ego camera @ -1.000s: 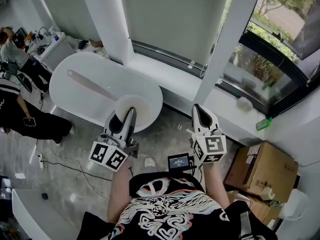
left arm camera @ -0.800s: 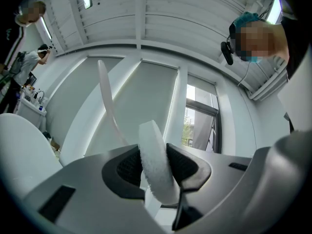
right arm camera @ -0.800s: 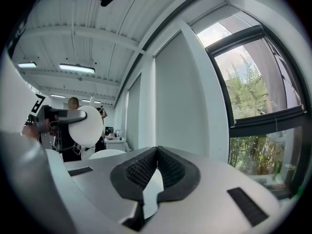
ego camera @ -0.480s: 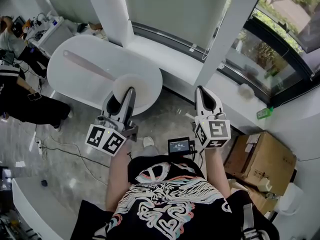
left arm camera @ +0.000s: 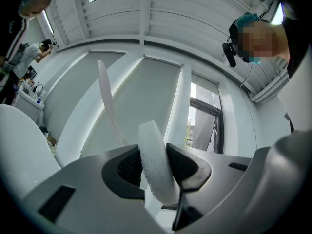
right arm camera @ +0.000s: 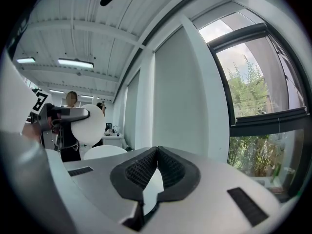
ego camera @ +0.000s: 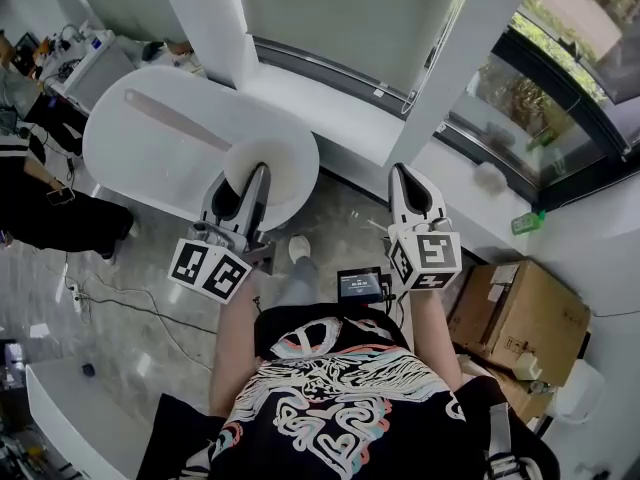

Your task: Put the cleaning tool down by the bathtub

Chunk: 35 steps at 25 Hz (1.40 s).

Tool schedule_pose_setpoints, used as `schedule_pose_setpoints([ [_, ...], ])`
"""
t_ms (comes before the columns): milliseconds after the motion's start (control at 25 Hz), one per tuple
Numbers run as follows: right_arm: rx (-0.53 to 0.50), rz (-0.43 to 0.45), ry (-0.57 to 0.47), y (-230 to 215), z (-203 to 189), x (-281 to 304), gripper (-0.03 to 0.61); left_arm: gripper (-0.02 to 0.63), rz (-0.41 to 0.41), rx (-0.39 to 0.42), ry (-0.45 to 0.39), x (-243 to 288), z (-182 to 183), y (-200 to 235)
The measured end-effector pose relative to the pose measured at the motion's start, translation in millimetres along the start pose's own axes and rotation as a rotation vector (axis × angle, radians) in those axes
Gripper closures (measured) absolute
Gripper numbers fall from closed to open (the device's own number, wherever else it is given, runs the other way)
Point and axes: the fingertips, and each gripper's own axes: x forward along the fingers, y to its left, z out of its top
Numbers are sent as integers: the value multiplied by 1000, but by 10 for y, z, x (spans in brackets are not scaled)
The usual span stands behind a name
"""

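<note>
In the head view, one white cleaning tool with a round pad and a long pale handle (ego camera: 262, 166) is seen left of centre. Its pad is pinched in the jaws of the left gripper (ego camera: 243, 190), and its handle runs toward the upper left, seen against the single white oval bathtub (ego camera: 140, 163). The right gripper (ego camera: 402, 180) is held right of centre. Two cubes with black-and-white square markers are counted, one on each gripper. One small dark screen (ego camera: 358, 286) is seen at centre, its writing too small to be read. One brown cardboard box (ego camera: 520, 333) is seen at the lower right, its label unreadable.

In the left gripper view, the fuzzy white pad of the cleaning tool (left arm camera: 152, 147) is clamped edge-on by the left gripper (left arm camera: 157, 167), and the handle rises toward the upper left.

In the right gripper view, the jaws of the right gripper (right arm camera: 157, 156) are pressed together with nothing between them. The round pad (right arm camera: 88, 124) is seen at the left.
</note>
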Motion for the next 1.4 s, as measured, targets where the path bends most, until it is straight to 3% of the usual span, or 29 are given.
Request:
schedule_pose_setpoints([
  [840, -10, -101, 36, -562, 121, 2013, 551, 468, -35, -56, 32, 1756, 74, 1585],
  [1400, -25, -168, 64, -577, 71, 2988, 551, 467, -92, -102, 52, 2441, 96, 2435],
])
